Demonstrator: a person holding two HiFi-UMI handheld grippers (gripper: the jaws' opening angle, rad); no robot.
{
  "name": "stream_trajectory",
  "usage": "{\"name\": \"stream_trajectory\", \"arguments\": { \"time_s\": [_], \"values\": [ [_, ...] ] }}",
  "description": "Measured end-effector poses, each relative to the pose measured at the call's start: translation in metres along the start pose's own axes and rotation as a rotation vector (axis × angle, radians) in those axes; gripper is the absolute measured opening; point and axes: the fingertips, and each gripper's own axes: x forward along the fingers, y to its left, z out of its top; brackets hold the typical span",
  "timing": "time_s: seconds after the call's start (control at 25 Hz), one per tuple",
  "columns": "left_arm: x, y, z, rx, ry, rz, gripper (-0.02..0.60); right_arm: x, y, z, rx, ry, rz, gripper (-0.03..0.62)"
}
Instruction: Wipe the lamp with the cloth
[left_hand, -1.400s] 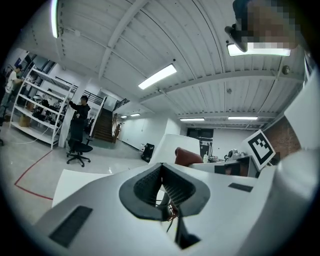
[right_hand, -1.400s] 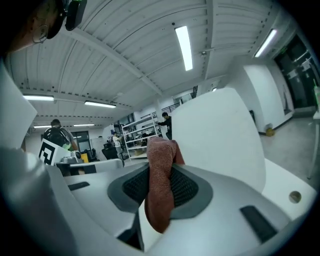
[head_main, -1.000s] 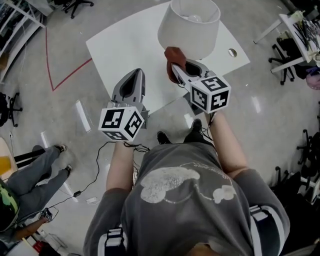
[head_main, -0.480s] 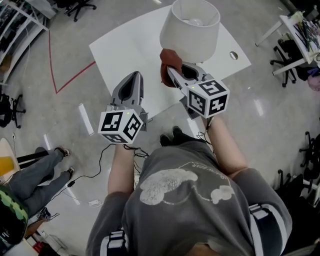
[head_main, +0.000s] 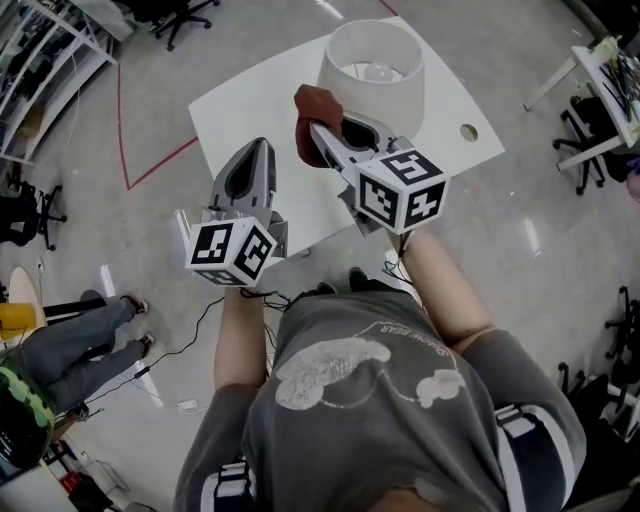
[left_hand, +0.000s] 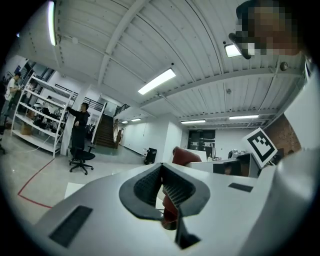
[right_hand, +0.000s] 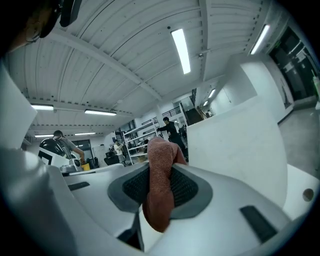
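A white lamp (head_main: 372, 72) with a drum shade stands on the white table (head_main: 250, 110); its bulb shows through the open top. My right gripper (head_main: 318, 130) is shut on a rust-red cloth (head_main: 312, 108), which bunches at its tip against the shade's left lower side. In the right gripper view the cloth (right_hand: 161, 185) hangs between the jaws, with the shade (right_hand: 235, 140) close on the right. My left gripper (head_main: 257, 155) is held over the table's front edge, left of the lamp, jaws together and holding nothing. The left gripper view shows the cloth (left_hand: 186, 156) ahead.
The table has a round cable hole (head_main: 468, 132) at its right. Red tape (head_main: 140, 150) marks the floor at left. A seated person's legs (head_main: 75, 340) are at lower left. Office chairs (head_main: 585, 140) and a desk stand at right; shelving (head_main: 45, 60) at upper left.
My right gripper has carried the cloth up and to the left along the shade's side. The left gripper has shifted slightly left and stays shut.
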Motion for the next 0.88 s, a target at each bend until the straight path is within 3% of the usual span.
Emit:
{"name": "stream_trajectory", "arguments": {
  "time_s": [0.24, 0.4, 0.88],
  "values": [
    [0.018, 0.011, 0.015, 0.03, -0.014, -0.018, 0.009, 0.003, 0.006, 0.027, 0.067, -0.075, 0.031, 0.091],
    [0.034, 0.018, 0.014, 0.035, -0.007, -0.077, 0.008, 0.011, 0.0, 0.035, 0.123, -0.115, 0.009, 0.092],
    [0.05, 0.058, 0.001, -0.039, 0.062, -0.291, 0.009, 0.035, -0.007, 0.025, 0.244, -0.199, -0.237, 0.091]
  ]
}}
